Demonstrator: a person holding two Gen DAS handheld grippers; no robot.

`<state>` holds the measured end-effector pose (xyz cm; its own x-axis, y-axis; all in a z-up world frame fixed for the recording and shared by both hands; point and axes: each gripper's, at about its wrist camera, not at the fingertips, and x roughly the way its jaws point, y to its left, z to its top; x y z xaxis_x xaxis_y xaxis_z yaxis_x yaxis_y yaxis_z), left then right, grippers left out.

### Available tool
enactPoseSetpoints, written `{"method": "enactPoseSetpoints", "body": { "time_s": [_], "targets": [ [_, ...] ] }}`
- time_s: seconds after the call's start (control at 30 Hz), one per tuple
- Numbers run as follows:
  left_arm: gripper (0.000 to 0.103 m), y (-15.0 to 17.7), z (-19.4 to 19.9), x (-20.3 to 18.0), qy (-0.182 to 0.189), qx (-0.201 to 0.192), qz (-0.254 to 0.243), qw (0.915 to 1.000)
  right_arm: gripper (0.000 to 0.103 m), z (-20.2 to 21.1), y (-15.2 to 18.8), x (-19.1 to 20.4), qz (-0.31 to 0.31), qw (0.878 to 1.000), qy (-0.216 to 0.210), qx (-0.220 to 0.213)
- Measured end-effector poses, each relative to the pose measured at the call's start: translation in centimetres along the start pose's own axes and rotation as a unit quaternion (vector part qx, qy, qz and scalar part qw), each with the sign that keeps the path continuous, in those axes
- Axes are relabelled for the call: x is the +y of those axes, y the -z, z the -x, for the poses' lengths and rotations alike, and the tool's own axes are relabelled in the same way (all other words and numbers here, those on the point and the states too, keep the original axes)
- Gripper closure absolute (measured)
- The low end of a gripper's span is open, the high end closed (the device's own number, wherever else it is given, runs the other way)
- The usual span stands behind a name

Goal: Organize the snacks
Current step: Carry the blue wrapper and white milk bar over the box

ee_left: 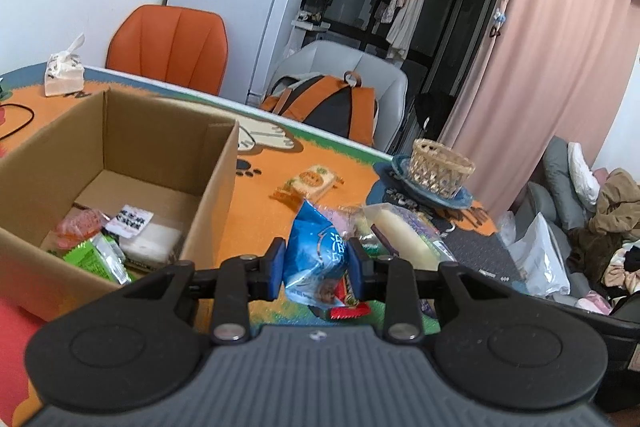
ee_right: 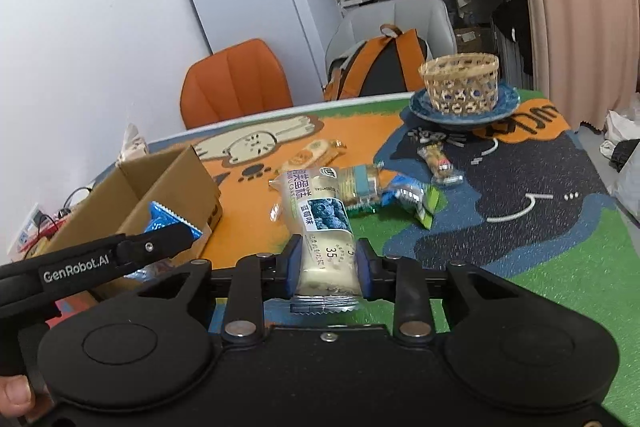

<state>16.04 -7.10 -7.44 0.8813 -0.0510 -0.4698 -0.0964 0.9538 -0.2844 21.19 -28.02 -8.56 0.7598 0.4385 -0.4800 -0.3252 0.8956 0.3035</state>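
My left gripper [ee_left: 318,263] is shut on a blue snack packet [ee_left: 314,259], held just right of the open cardboard box [ee_left: 216,187], which holds several snacks [ee_left: 120,239]. My right gripper [ee_right: 329,263] is shut on a white cake packet [ee_right: 320,227] above the table mat. The left gripper with the blue packet [ee_right: 168,223] also shows in the right wrist view, beside the box [ee_right: 168,187]. Loose snacks lie on the mat: an orange-printed packet [ee_left: 314,181], a biscuit pack [ee_right: 360,185], a blue-green packet [ee_right: 412,199] and a small clear packet [ee_right: 438,161].
A woven basket [ee_right: 460,83] sits on a blue plate [ee_right: 500,107] at the table's far right. A tissue pack [ee_left: 64,73] and a black cable [ee_left: 20,123] lie far left. An orange chair [ee_left: 172,47] and a grey chair with a backpack [ee_left: 324,103] stand behind the table.
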Motion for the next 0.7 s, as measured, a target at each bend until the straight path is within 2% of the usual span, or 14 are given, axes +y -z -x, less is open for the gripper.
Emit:
{"method": "enactPoseSetpoints", "body": {
  "time_s": [0.33,0.7],
  "targets": [
    [0.072,-1.8,2.2,0.5,0.004,-0.033,0.007,0.9994,0.075,0.7,-1.5,2.1,0.004,1.000,-0.015,-0.023],
    [0.072,-3.8,3.5,3.2,-0.019,-0.064,0.026,0.9974,0.075,0.4,-3.1,5.5,0.022,0.998,-0.044,-0.034]
  ]
}}
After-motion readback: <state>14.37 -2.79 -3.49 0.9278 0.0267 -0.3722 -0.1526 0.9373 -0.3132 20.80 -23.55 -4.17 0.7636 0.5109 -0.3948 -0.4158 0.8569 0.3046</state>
